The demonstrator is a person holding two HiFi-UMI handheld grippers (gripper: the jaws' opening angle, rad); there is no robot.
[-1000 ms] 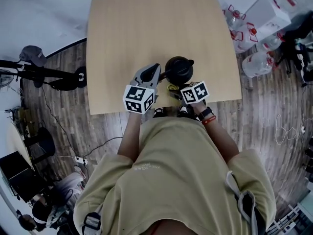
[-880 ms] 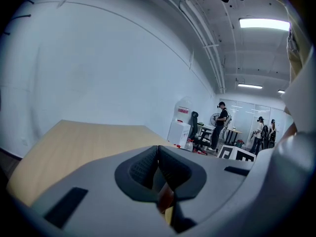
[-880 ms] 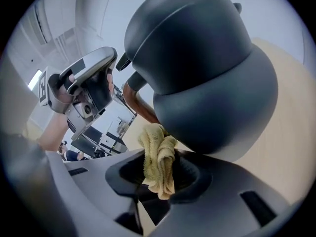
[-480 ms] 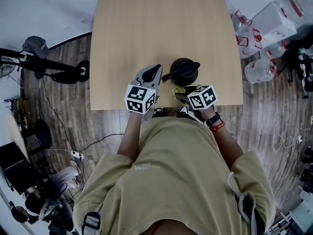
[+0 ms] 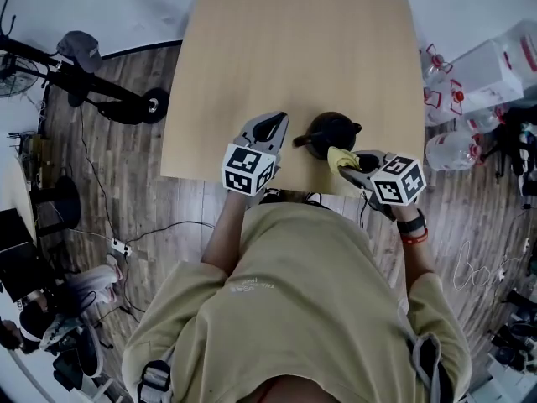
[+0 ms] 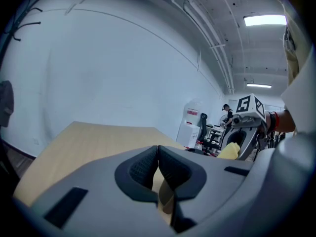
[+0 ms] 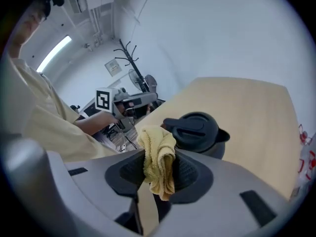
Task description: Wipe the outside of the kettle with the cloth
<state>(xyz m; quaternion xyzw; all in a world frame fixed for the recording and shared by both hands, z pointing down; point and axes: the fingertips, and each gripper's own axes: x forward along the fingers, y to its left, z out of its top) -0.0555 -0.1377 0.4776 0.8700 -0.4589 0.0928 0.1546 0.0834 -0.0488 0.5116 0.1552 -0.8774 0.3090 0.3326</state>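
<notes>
The kettle (image 5: 329, 131) stands upright on the table (image 5: 294, 49), lid up, in the lower middle of the head view. It is very close to the table's lower edge, the edge next to me. Above it the table is bare wood all the way to the top edge, so there is lots of room that way. There is bare wood to the left and right of it too.

The kettle has a bump on its upper right and a longer bit on its lower left, so its long line runs slantwise across the frame. I think the upper right bump is the spout, but it is small and dark.

My right gripper (image 5: 354, 164) sits over the table's lower edge, at the kettle's lower right. Its fingers pinch the yellow cloth (image 7: 157, 154), which hangs bunched just beside the kettle.

My left gripper (image 5: 273, 126) is to the left of the kettle, a little apart from it. Its fingers are pressed together with nothing in them.
</notes>
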